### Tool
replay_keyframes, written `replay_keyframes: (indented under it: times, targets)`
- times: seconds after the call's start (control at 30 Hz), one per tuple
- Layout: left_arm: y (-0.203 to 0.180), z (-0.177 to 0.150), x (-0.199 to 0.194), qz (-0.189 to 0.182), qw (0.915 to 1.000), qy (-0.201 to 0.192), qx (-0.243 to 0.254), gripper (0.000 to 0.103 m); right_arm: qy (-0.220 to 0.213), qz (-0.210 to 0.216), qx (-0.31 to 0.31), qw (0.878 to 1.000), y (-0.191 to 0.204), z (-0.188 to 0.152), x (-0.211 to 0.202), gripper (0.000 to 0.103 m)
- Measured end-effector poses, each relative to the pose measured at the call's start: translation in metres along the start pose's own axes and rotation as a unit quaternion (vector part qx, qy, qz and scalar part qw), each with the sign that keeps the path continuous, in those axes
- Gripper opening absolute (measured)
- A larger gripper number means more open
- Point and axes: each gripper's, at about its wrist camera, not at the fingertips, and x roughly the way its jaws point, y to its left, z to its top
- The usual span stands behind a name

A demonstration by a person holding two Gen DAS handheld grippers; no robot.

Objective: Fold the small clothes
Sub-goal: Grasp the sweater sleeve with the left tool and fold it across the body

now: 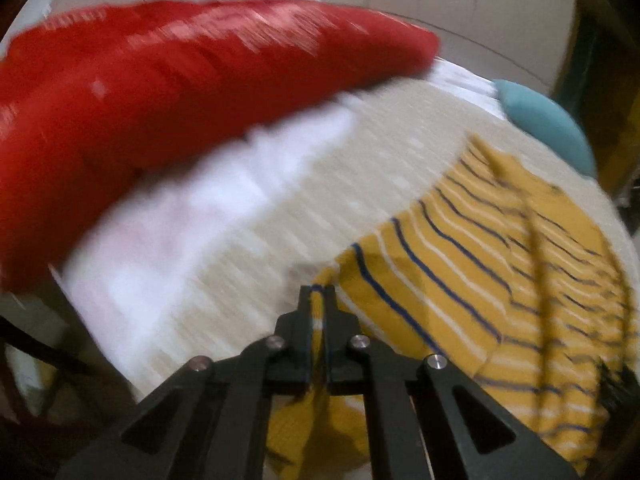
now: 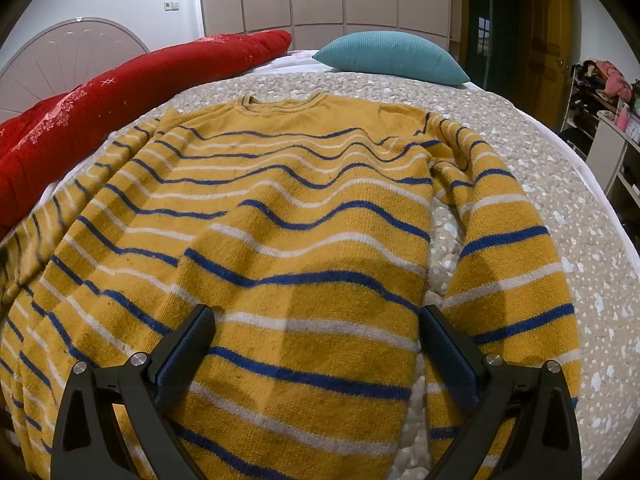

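Note:
A yellow sweater (image 2: 288, 216) with blue and white stripes lies flat on the bed, neck away from me, right sleeve (image 2: 516, 264) stretched down beside the body. My right gripper (image 2: 316, 320) is open and empty, hovering over the sweater's lower body. In the blurred left wrist view my left gripper (image 1: 319, 294) is shut on a pinch of the sweater (image 1: 480, 272), at its left edge or sleeve; the fabric runs between the fingers.
The bed has a beige speckled cover (image 2: 540, 168). A red quilt (image 2: 120, 92) lies along the left side, also in the left wrist view (image 1: 160, 92). A teal pillow (image 2: 392, 56) sits at the far end. Shelves (image 2: 612, 136) stand right of the bed.

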Motion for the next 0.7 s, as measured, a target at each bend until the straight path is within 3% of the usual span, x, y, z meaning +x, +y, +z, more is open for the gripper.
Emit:
replay_keyframes:
  times: [0.07, 0.13, 0.33, 0.43, 0.53, 0.7]
  targets:
    - [0.024, 0.026, 0.001, 0.062, 0.9978, -0.024, 0.002, 0.004, 0.001, -0.001, -0.001, 1.0, 0.0, 0.0, 0.0, 0.102]
    - [0.047, 0.051, 0.006, 0.092, 0.9953, -0.029, -0.011, 0.004, 0.002, -0.004, -0.003, 1.0, 0.001, 0.0, 0.001, 0.102]
    - [0.066, 0.088, 0.01, 0.114, 0.9926, -0.035, -0.022, 0.004, 0.003, -0.008, -0.005, 1.0, 0.002, 0.001, 0.002, 0.102]
    - [0.047, 0.092, 0.001, 0.082, 0.9957, -0.041, -0.012, 0.003, 0.003, -0.008, -0.005, 1.0, 0.002, 0.002, 0.002, 0.102]
    - [0.009, 0.096, -0.015, 0.005, 0.9992, -0.039, -0.001, 0.003, 0.003, -0.007, -0.004, 1.0, 0.002, 0.002, 0.002, 0.102]
    - [-0.101, 0.101, -0.038, -0.13, 0.9895, -0.023, 0.059, 0.003, 0.004, -0.004, -0.003, 1.0, 0.002, 0.002, 0.002, 0.102]
